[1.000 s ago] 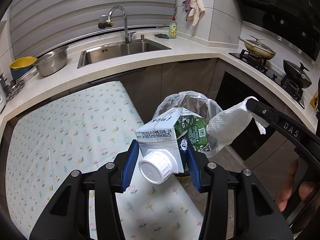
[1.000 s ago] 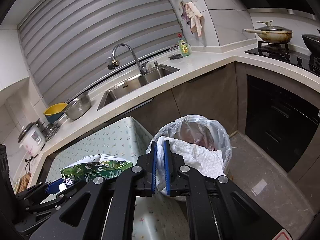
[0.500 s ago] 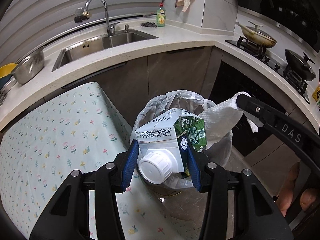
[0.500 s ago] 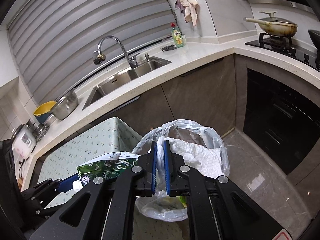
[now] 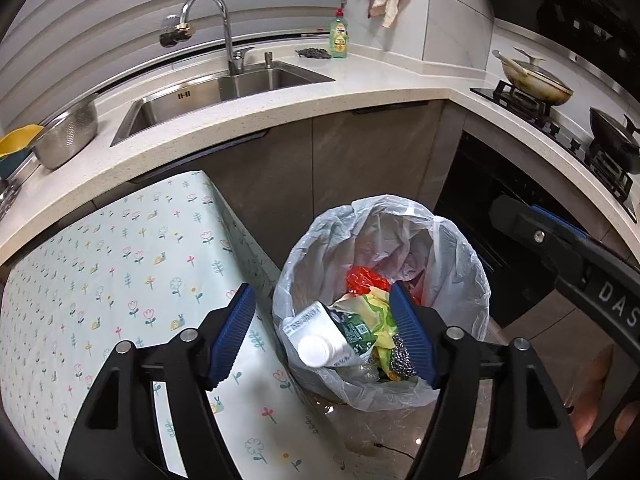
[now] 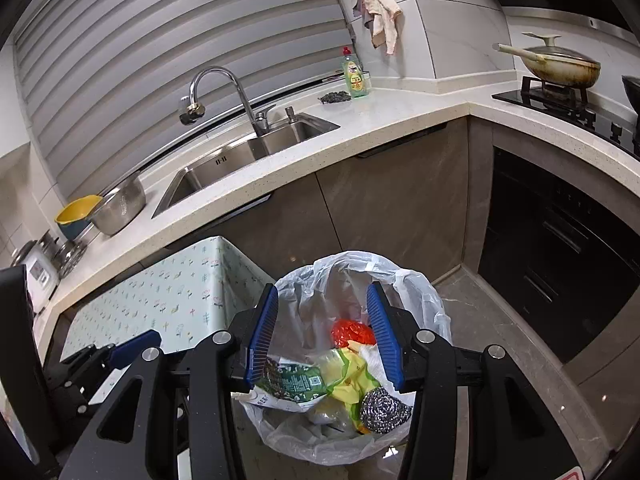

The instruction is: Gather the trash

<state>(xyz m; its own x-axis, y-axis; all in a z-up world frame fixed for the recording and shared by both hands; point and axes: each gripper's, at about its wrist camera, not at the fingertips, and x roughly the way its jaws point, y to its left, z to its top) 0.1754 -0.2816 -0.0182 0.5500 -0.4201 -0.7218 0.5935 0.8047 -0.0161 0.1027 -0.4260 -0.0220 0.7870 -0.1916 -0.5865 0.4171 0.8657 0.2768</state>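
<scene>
A bin lined with a clear plastic bag (image 5: 460, 248) stands on the floor beside the table. The green-and-white milk carton (image 5: 320, 340) with its white cap lies inside on other trash. My left gripper (image 5: 320, 300) hovers over the bin, jaws opening, with nothing between the blue pads. In the right wrist view the carton (image 6: 292, 380) lies next to a yellow-green wrapper, a white paper towel (image 6: 371, 356) and a steel scourer (image 6: 384, 404). My right gripper (image 6: 322, 296) is also above the bag (image 6: 424, 292), jaws opening and empty.
A table with a floral cloth (image 5: 120, 280) sits left of the bin. Behind runs a white counter (image 5: 360, 96) with a sink (image 5: 224, 88), a metal bowl and a dish soap bottle. A stove with pans (image 5: 536, 80) is at the right. The person's fingers show at the lower right.
Both grippers moved over the bin and opened. The carton dropped out of the left gripper and the paper towel out of the right, and both now lie in the bag.
</scene>
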